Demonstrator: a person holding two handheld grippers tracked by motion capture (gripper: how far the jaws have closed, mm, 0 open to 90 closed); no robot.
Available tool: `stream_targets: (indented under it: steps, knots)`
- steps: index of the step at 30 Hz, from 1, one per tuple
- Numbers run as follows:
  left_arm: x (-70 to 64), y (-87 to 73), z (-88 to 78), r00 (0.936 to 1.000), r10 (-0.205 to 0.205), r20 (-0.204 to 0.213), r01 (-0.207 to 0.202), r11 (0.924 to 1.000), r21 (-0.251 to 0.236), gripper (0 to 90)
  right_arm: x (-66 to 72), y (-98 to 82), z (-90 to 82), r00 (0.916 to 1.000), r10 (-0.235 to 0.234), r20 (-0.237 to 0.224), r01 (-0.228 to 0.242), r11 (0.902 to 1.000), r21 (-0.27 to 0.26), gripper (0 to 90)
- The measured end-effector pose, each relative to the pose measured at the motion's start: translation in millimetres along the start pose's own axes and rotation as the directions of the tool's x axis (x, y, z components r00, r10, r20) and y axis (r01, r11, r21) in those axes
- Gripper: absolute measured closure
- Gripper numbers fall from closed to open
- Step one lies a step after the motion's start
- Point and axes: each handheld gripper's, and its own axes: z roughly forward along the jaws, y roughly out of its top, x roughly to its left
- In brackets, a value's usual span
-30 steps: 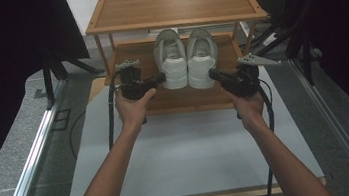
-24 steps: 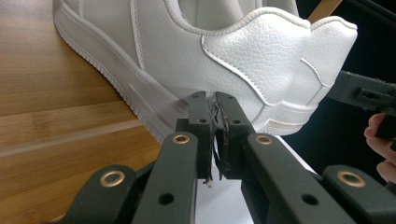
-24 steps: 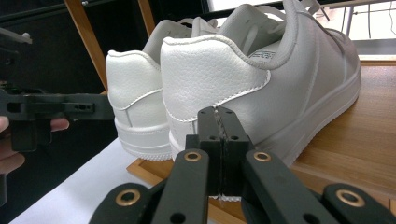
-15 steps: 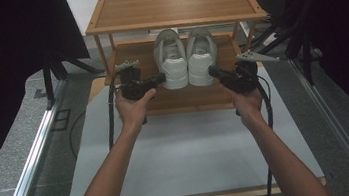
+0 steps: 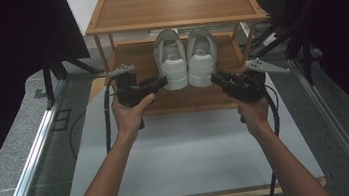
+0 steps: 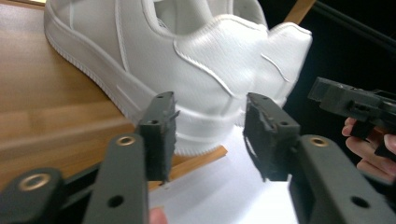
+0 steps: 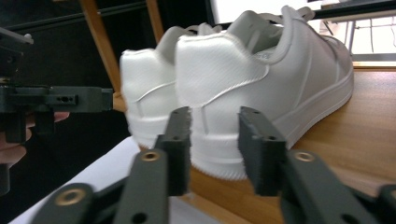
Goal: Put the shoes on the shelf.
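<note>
A pair of white sneakers sits side by side on the lower shelf point(image 5: 133, 63) of a wooden rack, heels toward the near edge: the left shoe point(image 5: 170, 58) and the right shoe point(image 5: 201, 54) touch each other along their inner sides. The rack stands at the far end of the white surface point(image 5: 189, 151).

The left tool point(image 5: 163, 82) hangs just beside the left shoe's heel, coming in from the near left. Its jaws have just been opening; in the left gripper view they stand apart with the heel point(image 6: 219, 65) beyond them, nothing pressed between the pads. The right tool point(image 5: 216, 78) mirrors it at the right shoe's heel point(image 7: 219, 74); its jaws have likewise just been opening and grip nothing.

Judged from this, the shoes are either about to be taken off the shelf or have just been set down there; which of the two I cannot tell from how things lie. If a pick-up is meant, the approach is done, while closing on the heels and lifting both remain.
</note>
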Motion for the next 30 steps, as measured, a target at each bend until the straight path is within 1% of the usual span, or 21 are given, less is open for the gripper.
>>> stream_targets:
  steps: [2,6,9,11,12,14,19,23,24,25,26,27,28,30]
  knots:
    - [-2.0,-9.5,-7.6,1.0,0.006,-0.001,-0.006,0.9998,-0.016,49.9,2.3,-6.1,-8.0,0.9997,-0.019,-0.014,0.019,0.9998,0.001,55.9]
    - [-3.3,-27.7,-21.8,0.9997,0.026,-0.003,-0.026,0.999,-0.037,46.5,3.9,-19.5,-23.0,0.9987,-0.041,-0.029,0.041,0.9991,-0.006,51.3]
    - [-2.9,-45.1,-32.5,0.9991,0.042,-0.009,-0.042,0.9985,-0.035,44.9,1.5,-34.2,-36.0,0.9983,-0.039,-0.043,0.039,0.9992,-0.006,49.3]
    - [-3.4,-57.3,-38.4,0.9985,0.052,-0.015,-0.052,0.9982,-0.03,43.4,-1.6,-47.3,-45.3,0.9983,-0.041,-0.04,0.042,0.9991,0.002,48.0]
    - [-3.7,-62.3,-40.4,0.9983,0.056,-0.017,-0.057,0.998,-0.026,43.1,-3.1,-53.5,-49.2,0.9987,-0.039,-0.033,0.04,0.9992,0.004,47.5]
    - [-4.6,-77.6,-45.2,0.9976,0.067,-0.018,-0.067,0.9977,-0.008,42.3,-7.5,-65.4,-56.8,0.999,-0.036,-0.027,0.036,0.9993,0.011,47.0]
    - [-2.8,-110.6,-53.0,0.9961,0.081,-0.036,-0.079,0.9956,0.051,40.8,-18.3,-89.9,-72.1,0.9997,-0.024,0.002,0.024,0.9995,0.019,46.6]
    - [5.2,-131.4,-59.2,0.9971,0.054,-0.055,-0.049,0.9959,0.075,39.7,-26.3,-108.4,-77.9,0.9999,0.01,0.006,-0.011,0.9997,0.02,46.3]
    - [8.5,-136.6,-60.8,0.9971,0.042,-0.063,-0.038,0.9964,0.076,39.6,-27.0,-111.9,-78.5,0.9998,0.017,0.007,-0.017,0.9996,0.021,46.3]
    - [13.4,-142.0,-61.4,0.9966,0.03,-0.076,-0.024,0.9961,0.085,39.8,-27.9,-116.8,-79.6,0.9997,0.023,0.008,-0.023,0.9995,0.021,46.3]
    - [16.4,-144.2,-61.4,0.9963,0.027,-0.082,-0.019,0.9949,0.1,39.8,-29.1,-123.5,-80.5,0.9993,0.035,0.012,-0.035,0.9993,0.013,46.3]
    - [20.2,-146.7,-62.0,0.9957,0.021,-0.09,-0.011,0.9938,0.11,39.4,-30.6,-126.8,-79.7,0.9991,0.042,0.012,-0.042,0.9989,0.021,46.2]
    - [23.6,-149.8,-63.9,0.9948,0.006,-0.101,0.005,0.9944,0.106,39.3,-32.5,-129.8,-78.8,0.9988,0.047,0.01,-0.048,0.9976,0.05,46.1]
    - [27.1,-153.2,-66.0,0.9945,-0.024,-0.102,0.035,0.9942,0.102,39.4,-34.8,-134.7,-79.2,0.9985,0.047,0.029,-0.048,0.9973,0.056,46.2]
